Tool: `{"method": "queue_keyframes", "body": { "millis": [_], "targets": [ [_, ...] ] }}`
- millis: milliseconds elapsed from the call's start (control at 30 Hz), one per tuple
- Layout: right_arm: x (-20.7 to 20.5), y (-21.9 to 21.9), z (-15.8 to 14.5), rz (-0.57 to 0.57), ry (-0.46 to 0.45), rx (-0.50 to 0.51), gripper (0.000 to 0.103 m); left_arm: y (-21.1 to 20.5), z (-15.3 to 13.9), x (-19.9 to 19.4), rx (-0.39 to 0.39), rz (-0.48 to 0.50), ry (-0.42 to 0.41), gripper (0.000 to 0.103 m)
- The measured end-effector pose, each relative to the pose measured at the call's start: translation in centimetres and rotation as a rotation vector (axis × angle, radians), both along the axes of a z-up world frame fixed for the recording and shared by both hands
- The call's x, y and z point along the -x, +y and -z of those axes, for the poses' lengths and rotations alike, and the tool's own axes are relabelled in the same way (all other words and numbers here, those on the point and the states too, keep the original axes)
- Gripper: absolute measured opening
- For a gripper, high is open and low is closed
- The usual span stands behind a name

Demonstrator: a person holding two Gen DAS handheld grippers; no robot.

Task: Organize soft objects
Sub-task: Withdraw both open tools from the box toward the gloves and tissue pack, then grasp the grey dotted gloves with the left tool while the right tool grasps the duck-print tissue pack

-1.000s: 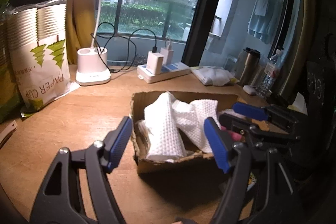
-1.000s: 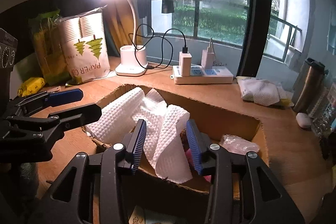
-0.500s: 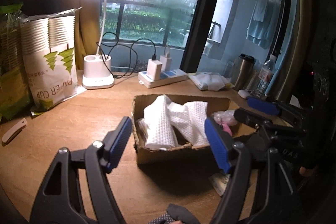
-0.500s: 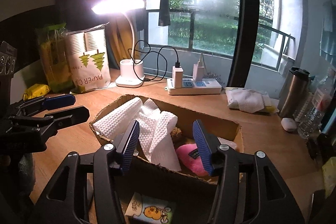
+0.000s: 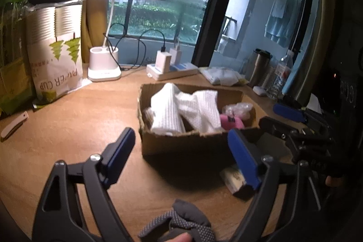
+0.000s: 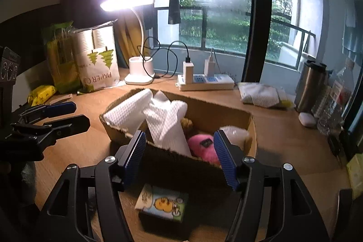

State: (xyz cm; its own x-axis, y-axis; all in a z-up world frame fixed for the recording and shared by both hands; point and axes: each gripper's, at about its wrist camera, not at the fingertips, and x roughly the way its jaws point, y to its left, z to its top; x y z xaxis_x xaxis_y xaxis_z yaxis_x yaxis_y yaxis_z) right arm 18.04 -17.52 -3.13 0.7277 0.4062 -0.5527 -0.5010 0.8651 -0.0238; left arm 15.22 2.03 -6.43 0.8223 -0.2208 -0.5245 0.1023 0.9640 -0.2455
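Observation:
A cardboard box (image 5: 181,144) (image 6: 226,112) stands on the wooden desk and holds white waffle towels (image 5: 168,110) (image 6: 163,119), a pink plush toy (image 5: 231,121) (image 6: 203,145) and a crinkled clear bag (image 5: 238,107) (image 6: 234,133). My left gripper (image 5: 183,149) hovers in front of the box, jaws opening, nothing between them. My right gripper (image 6: 179,151) hangs before the box's near wall, jaws opening and empty; in the left wrist view it shows at the right (image 5: 290,117). A small tissue pack with a yellow cartoon (image 6: 162,202) lies just in front of the box.
A lit desk lamp (image 5: 104,65), a paper cup bag (image 5: 56,56), a power strip with chargers (image 6: 204,81), a folded cloth (image 6: 261,94), a steel tumbler (image 6: 310,85) and a water bottle (image 5: 280,76) line the back of the desk. A grey dotted glove (image 5: 181,223) lies at the near edge.
Both grippers have pulled back from the box, which now looks smaller. Both pairs of jaws stand wider apart. The pink plush and the tissue pack have come into view.

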Motion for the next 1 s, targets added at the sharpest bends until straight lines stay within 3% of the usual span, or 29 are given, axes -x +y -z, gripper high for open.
{"method": "queue_keyframes", "body": {
  "millis": [567,733,1000],
  "targets": [
    [1.7,-0.2,2.8,-0.026,0.096,0.015,0.068,-1.0,3.4,1.7,-0.012,0.026,0.112,0.085],
    [1.7,-0.2,4.0,-0.033,0.137,0.010,0.079,-1.2,4.7,2.3,-0.014,0.040,0.159,0.085],
    [1.5,-0.2,5.7,-0.027,0.183,0.017,0.079,-1.7,6.6,3.2,-0.023,0.060,0.227,0.085]
  ]
}}
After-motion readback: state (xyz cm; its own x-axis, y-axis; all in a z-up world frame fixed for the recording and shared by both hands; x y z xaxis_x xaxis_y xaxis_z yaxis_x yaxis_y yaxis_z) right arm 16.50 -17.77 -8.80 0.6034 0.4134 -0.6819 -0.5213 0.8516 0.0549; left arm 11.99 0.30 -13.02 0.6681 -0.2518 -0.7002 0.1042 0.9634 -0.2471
